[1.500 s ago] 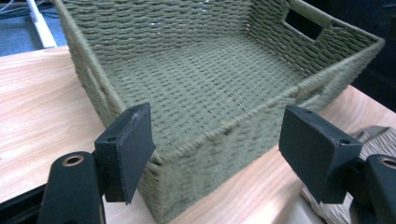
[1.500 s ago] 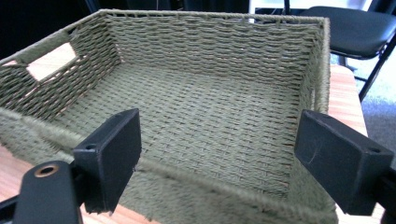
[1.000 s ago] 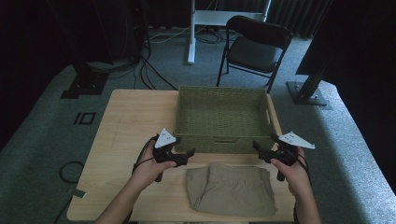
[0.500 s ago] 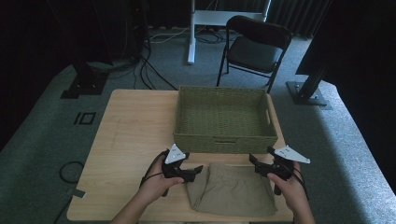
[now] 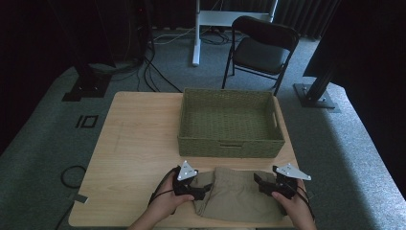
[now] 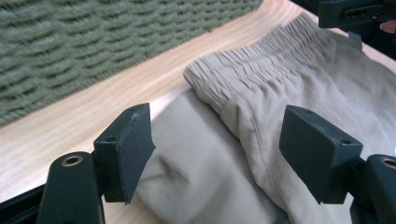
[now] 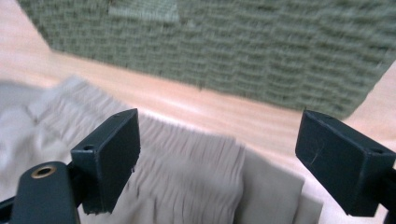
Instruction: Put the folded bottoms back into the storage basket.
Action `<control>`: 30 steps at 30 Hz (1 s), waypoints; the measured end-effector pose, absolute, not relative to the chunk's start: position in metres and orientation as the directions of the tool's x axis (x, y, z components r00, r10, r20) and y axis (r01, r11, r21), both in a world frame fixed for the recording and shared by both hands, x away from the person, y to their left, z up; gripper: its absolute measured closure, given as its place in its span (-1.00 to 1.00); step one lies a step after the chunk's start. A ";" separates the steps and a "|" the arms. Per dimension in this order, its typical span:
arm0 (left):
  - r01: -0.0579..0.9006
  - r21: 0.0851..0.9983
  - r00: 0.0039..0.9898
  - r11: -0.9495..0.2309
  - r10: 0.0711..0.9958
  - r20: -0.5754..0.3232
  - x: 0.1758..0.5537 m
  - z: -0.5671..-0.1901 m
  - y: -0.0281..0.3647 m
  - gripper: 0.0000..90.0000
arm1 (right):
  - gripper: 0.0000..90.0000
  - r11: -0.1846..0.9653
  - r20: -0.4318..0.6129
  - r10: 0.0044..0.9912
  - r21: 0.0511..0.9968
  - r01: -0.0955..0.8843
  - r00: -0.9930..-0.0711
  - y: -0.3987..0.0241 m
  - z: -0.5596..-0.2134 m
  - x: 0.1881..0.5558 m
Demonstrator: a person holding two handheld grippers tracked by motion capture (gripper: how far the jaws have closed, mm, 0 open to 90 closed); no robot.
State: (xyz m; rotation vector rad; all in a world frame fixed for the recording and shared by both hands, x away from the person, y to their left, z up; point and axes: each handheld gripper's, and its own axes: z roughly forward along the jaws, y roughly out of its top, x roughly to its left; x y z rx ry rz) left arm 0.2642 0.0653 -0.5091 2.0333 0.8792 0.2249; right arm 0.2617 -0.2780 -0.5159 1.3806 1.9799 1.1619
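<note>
A folded khaki garment (image 5: 237,199) with an elastic waistband lies at the table's near edge, in front of a green woven basket (image 5: 230,146). My left gripper (image 5: 203,189) stands open at the garment's left upper corner. In the left gripper view its jaws straddle the waistband end (image 6: 243,79) of the garment (image 6: 201,163) without pressing on it. My right gripper (image 5: 259,181) is open at the garment's right upper corner. The right gripper view has its jaws wide apart just over the gathered waistband (image 7: 187,163), with the basket wall (image 7: 243,51) close behind.
The wooden table (image 5: 139,139) has bare room to the left of the basket. The basket is empty inside. A black folding chair (image 5: 261,48) and a white desk leg (image 5: 196,33) stand on the carpet beyond the table. Cables lie on the floor at left.
Both hands have come down and toward the near edge, from beside the basket's front wall to the garment's two upper corners. The jaws of both stay apart.
</note>
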 end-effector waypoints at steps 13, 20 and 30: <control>0.532 0.764 0.727 -0.365 0.659 -0.192 0.247 -0.520 0.068 -0.47 | -0.70 0.150 0.099 0.923 0.797 0.585 -0.371 -0.289 -0.532 0.244; 0.574 0.728 0.708 -0.375 0.673 -0.212 0.240 -0.526 0.074 -0.47 | -0.70 0.137 0.127 0.924 0.771 0.622 -0.361 -0.287 -0.545 0.243; 0.629 0.695 0.659 -0.349 0.713 -0.239 0.246 -0.536 0.076 -0.47 | -0.70 0.162 0.096 0.932 0.750 0.641 -0.349 -0.286 -0.555 0.243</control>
